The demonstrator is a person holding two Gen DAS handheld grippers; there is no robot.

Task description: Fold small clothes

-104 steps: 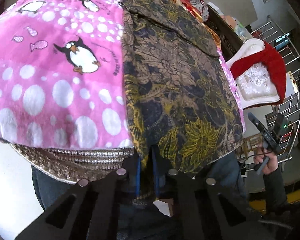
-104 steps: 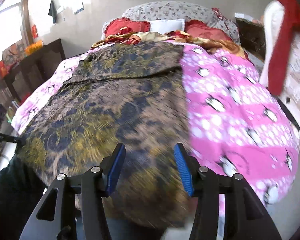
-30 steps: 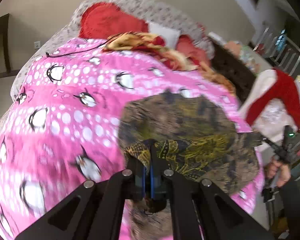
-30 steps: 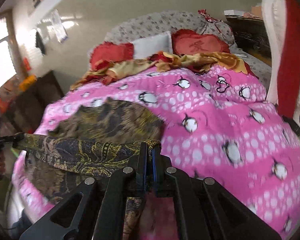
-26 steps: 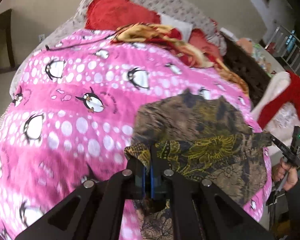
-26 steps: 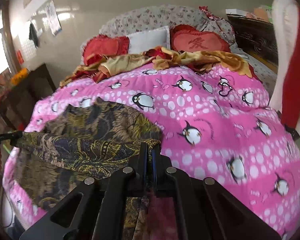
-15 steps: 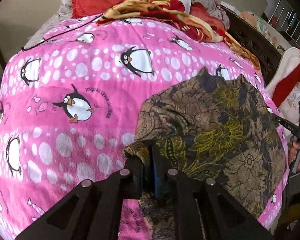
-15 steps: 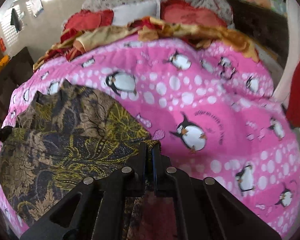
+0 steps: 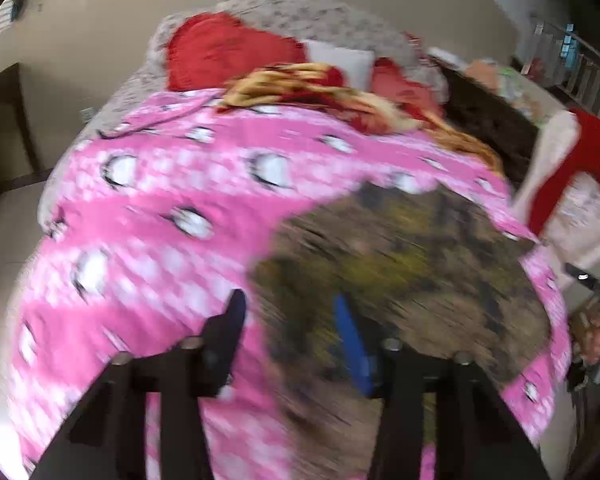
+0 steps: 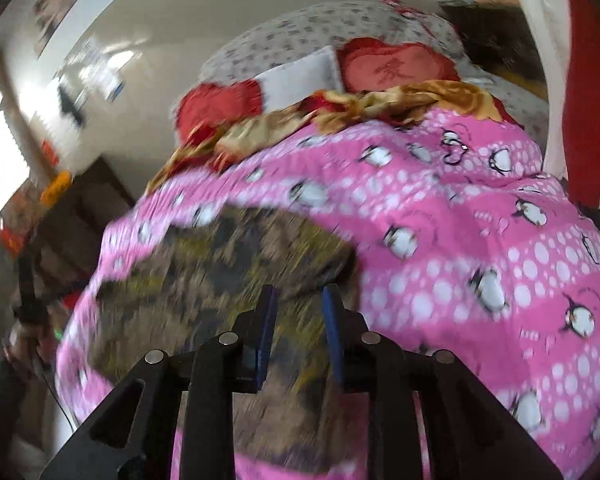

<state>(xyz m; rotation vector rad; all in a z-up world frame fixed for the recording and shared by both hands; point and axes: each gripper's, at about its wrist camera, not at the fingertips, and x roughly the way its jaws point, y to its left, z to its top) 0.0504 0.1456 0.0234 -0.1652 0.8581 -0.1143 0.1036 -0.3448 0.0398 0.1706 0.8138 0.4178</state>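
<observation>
While both views were motion-blurred, the garment (image 9: 404, 264) lay spread on the pink blanket (image 9: 172, 240) at the near end of the bed, free of both tools. Left hand-held gripper (image 9: 290, 320) had jaws wide apart over the garment's left edge; right hand-held gripper (image 10: 298, 320) had jaws apart, empty, above the garment (image 10: 220, 272).

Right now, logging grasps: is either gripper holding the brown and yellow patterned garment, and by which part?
Neither. The left gripper and right gripper are open above the brown and yellow patterned garment.
</observation>
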